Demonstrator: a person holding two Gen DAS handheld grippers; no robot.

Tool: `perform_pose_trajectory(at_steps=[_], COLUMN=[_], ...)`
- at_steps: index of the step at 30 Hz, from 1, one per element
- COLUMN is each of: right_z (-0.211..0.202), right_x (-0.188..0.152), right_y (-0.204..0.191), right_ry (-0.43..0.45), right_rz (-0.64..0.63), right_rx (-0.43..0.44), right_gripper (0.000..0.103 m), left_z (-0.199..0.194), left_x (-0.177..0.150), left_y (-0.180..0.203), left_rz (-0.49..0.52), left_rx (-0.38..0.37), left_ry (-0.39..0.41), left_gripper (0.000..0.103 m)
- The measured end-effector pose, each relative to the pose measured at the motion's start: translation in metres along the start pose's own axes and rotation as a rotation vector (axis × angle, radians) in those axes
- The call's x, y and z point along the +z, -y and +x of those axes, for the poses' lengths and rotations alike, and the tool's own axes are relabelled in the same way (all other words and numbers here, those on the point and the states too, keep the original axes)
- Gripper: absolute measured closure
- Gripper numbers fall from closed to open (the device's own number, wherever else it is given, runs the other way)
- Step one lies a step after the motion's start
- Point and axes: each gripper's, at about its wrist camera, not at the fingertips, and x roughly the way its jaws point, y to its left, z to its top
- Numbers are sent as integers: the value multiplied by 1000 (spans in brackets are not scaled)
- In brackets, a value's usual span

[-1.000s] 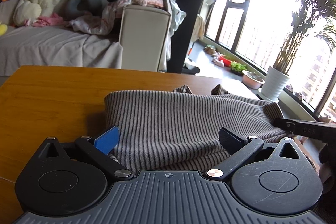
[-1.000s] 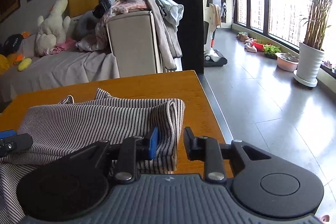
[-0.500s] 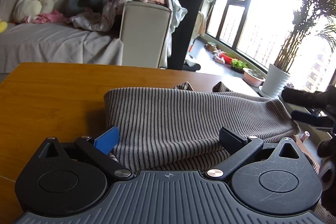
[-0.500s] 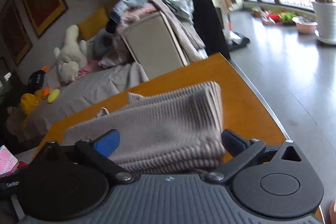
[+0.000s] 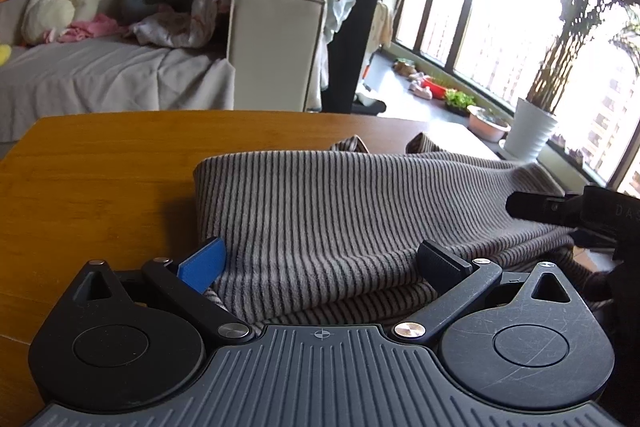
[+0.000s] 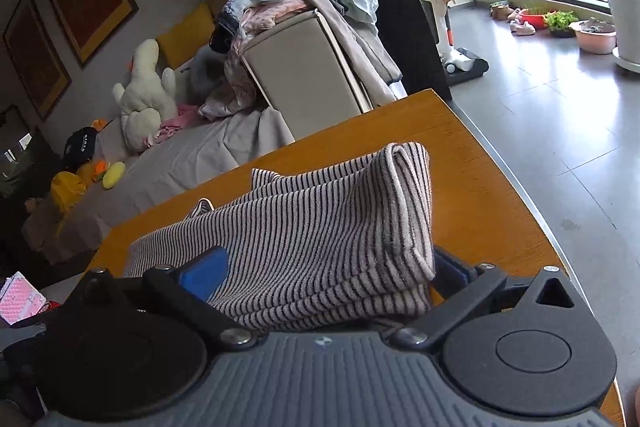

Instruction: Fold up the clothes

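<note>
Several layers of the striped knit garment [image 5: 332, 211] already lie doubled on the desk [image 5: 100, 163], its bulk between both pairs of spread fingers: left gripper [image 5: 320, 263], right gripper [image 6: 324, 273]. More clothes [image 6: 280, 7] wait heaped on the sofa arm beyond.

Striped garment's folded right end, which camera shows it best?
The right wrist view: the garment end's stacked layers sit between the open right claw fingers. The left wrist view shows mostly its broad top and left edge; the right end is far off.
</note>
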Motion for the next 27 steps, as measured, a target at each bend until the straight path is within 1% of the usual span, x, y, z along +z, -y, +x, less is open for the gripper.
perform_pose_trajectory(at_steps=[1,8,9,11,15,16,18,20,24,26,27], right_z=[-1,-1,-1,-1,2,4,8,11,9,6,3], right_x=[0,0,0,-1,0,-1,-1,-1,1,5,7], right_y=[0,0,0,-2,-10,-14,-23,-29,-25,-21,-23], right_ry=[0,0,0,-4,-22,-31,-49,-64,-57,-29,-8], right_rz=[2,6,4,-5,-48,-72,-122,-158,-133,-104,-115], right_rx=[3,8,7,0,-29,-47,-84,-111,-99,-144,-184], right_gripper=[0,0,0,0,0,0,0,0,0,0,1], left_z=[-3,-33,-34,-26,1,1,3,3,1,0,-1], left_x=[1,10,13,14,3,2,3,3,3,2,2], left_y=[2,10,13,20,18,15,11,11,10,9,8], left_rz=[13,44,62,100,56,35,9,11,11,3,-1], left_rx=[0,-47,-58,-74,-72,-66,-54,-46,-40,-43,-44], left_ry=[13,175,182,154,55,65,51,48,54,57,58], left_gripper=[0,0,0,0,1,0,0,0,0,0,0])
